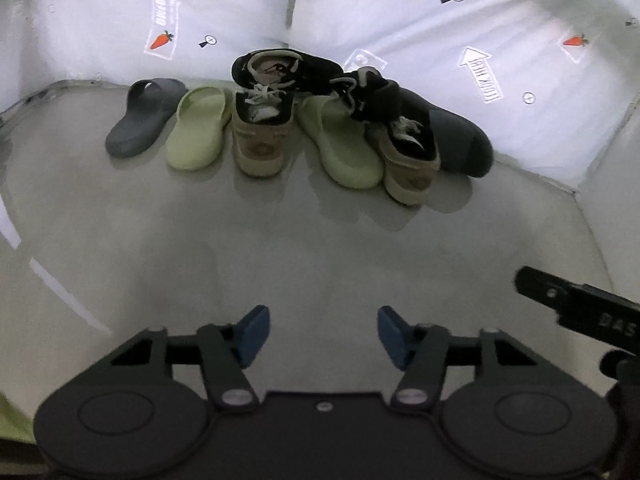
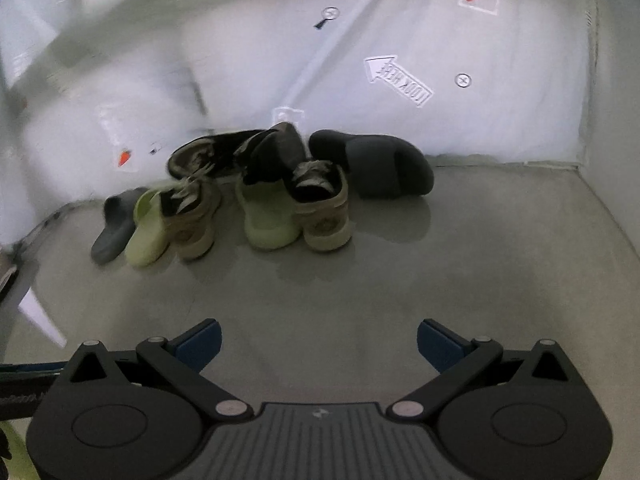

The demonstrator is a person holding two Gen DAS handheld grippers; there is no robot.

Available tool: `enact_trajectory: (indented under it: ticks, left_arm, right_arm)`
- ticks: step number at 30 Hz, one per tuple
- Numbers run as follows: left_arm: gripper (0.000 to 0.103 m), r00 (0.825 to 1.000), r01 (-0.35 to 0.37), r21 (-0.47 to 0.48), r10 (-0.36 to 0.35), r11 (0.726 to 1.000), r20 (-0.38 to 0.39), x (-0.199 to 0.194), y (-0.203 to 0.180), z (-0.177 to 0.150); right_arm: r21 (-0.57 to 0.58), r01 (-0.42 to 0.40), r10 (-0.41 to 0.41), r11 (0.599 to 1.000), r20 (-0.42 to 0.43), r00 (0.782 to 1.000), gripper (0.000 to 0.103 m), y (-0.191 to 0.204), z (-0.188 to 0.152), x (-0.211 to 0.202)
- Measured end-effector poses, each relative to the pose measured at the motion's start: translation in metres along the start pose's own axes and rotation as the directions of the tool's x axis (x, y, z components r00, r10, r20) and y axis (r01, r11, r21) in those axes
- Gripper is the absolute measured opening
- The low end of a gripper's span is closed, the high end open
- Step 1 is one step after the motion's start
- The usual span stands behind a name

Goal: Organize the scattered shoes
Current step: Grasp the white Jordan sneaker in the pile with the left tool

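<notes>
Several shoes lie in a cluster on the grey floor against a white wall. From left: a grey slide (image 1: 144, 116) (image 2: 110, 228), a pale green clog (image 1: 198, 132) (image 2: 146, 232), a tan sneaker (image 1: 260, 136) (image 2: 192, 216), a second green clog (image 1: 340, 144) (image 2: 266, 216), a second tan sneaker (image 1: 408, 156) (image 2: 324, 208) and a second grey slide (image 1: 460, 140) (image 2: 376, 164). A black sneaker (image 1: 280, 66) (image 2: 208, 156) lies tipped behind them, and another black shoe (image 1: 368, 92) (image 2: 276, 148) rests on the pile. My left gripper (image 1: 323, 334) and right gripper (image 2: 319, 344) are open, empty, well short of the shoes.
White sheeting with carrot (image 1: 160, 40) and arrow (image 2: 400, 80) stickers backs the shoes. A wall corner (image 2: 580, 168) closes the right side. Bare grey floor (image 1: 320, 240) lies between the grippers and the shoes. The right gripper's body (image 1: 580, 308) shows at the left wrist view's right edge.
</notes>
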State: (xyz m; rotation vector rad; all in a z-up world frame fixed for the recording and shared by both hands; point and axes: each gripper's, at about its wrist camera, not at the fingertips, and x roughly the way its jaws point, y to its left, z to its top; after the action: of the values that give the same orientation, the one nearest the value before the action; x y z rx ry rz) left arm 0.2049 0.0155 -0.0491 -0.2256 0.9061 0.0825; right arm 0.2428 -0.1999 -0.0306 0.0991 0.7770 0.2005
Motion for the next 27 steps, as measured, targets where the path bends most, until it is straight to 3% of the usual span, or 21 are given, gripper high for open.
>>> enact_trajectory:
  ticks: [5,7,8,14,19,22,27]
  left_arm:
    - [0.064,0.998,-0.029,0.023,0.027,0.999,0.054,0.043,0.022,0.05]
    - [0.081,0.996,-0.056,0.016,0.055,0.998,0.076,0.063,0.032,0.071]
    - [0.083,0.993,-0.079,0.006,0.078,0.997,0.093,0.076,0.039,0.085]
    - [0.084,0.978,-0.161,0.037,0.154,0.986,0.143,0.16,0.067,0.148]
    - [0.083,0.967,-0.225,0.031,0.22,0.974,0.125,0.219,0.081,0.178]
    - [0.085,0.981,-0.176,0.034,0.173,0.984,0.083,0.242,0.089,0.185]
    - [0.079,0.996,-0.061,-0.095,0.067,0.994,0.052,0.246,0.106,0.183]
  right_arm:
    - [0.071,0.057,-0.058,0.996,0.013,0.998,0.103,0.002,0.028,0.042]
    - [0.093,0.082,-0.082,0.992,-0.002,0.997,0.103,0.004,0.037,0.057]
    - [0.1,0.088,-0.088,0.991,-0.005,0.996,0.103,0.005,0.039,0.06]
    - [0.067,0.147,-0.148,0.987,0.01,0.989,0.103,0.024,0.045,0.093]
    - [0.076,0.124,-0.121,0.989,-0.045,0.992,0.103,0.04,0.051,0.128]
    - [0.039,0.13,-0.128,0.991,-0.05,0.991,0.103,0.053,0.054,0.14]
    - [0.023,0.108,-0.105,0.994,-0.097,0.99,0.103,0.059,0.054,0.158]
